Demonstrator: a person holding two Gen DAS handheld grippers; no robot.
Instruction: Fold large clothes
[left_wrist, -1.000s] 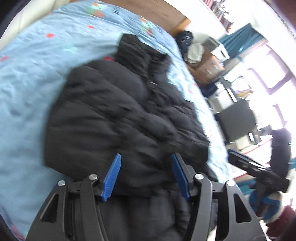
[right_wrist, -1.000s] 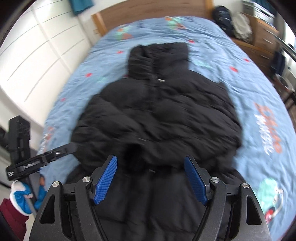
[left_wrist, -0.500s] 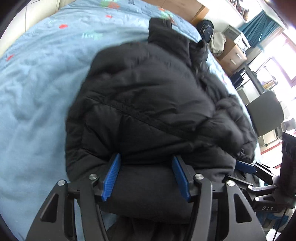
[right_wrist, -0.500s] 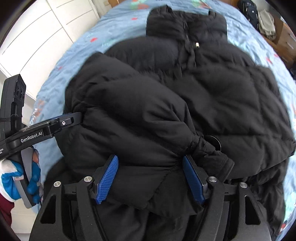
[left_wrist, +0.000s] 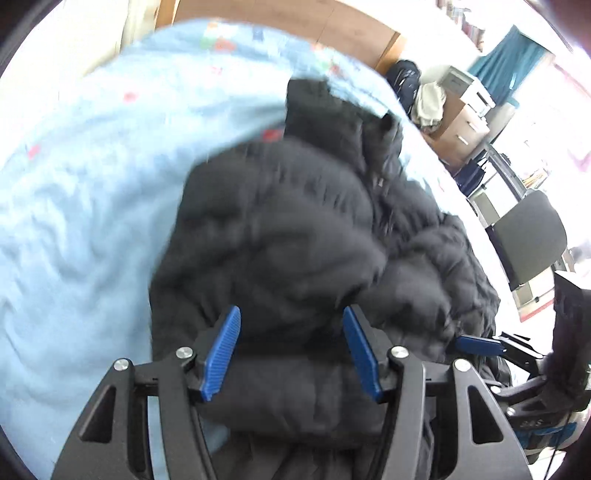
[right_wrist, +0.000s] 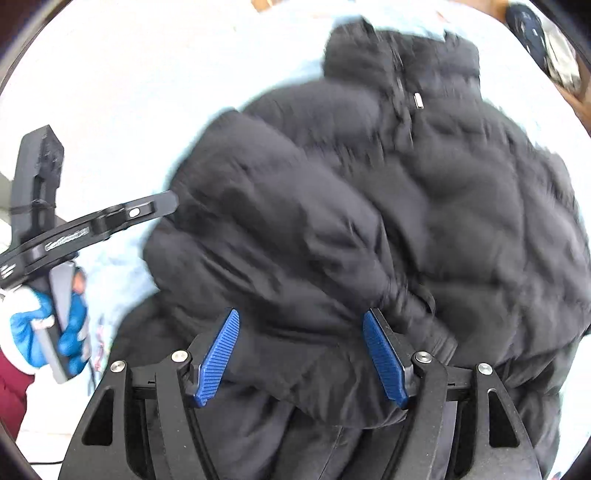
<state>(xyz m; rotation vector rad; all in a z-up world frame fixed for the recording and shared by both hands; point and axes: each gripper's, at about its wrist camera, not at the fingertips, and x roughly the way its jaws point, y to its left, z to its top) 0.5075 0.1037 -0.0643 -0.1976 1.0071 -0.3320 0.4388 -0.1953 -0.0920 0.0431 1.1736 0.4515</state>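
Jacket (right_wrist: 424, 221) is black, puffy and quilted, and it lies on the light blue bed sheet (left_wrist: 85, 206), directly ahead of both tools. Compared with a second ago, when it lay flat and open under the tools, its lower part is now lifted and turned up over the chest, so a thick roll of cloth fills the space ahead of the fingers. I judge this as the bottom-to-top fold being in progress; it is not yet pressed down.

The left gripper (left_wrist: 291, 350) has its blue ribbed pads apart, and the folded hem bulges between them; whether they really pinch the cloth, I cannot tell. The right gripper (right_wrist: 301, 354) is also spread wide, with a sleeve cuff (right_wrist: 417, 314) lying near its right pad.

The fabric looks soft, air-filled and a little shiny, with stitched channels. It probably springs back when released. A small metal zipper pull (right_wrist: 418, 100) shows far ahead of the right tool, near the collar (right_wrist: 399, 55).

Beyond the bed, to the right of the left tool, stand a grey chair (left_wrist: 532, 236) and a wooden drawer unit (left_wrist: 461, 125).
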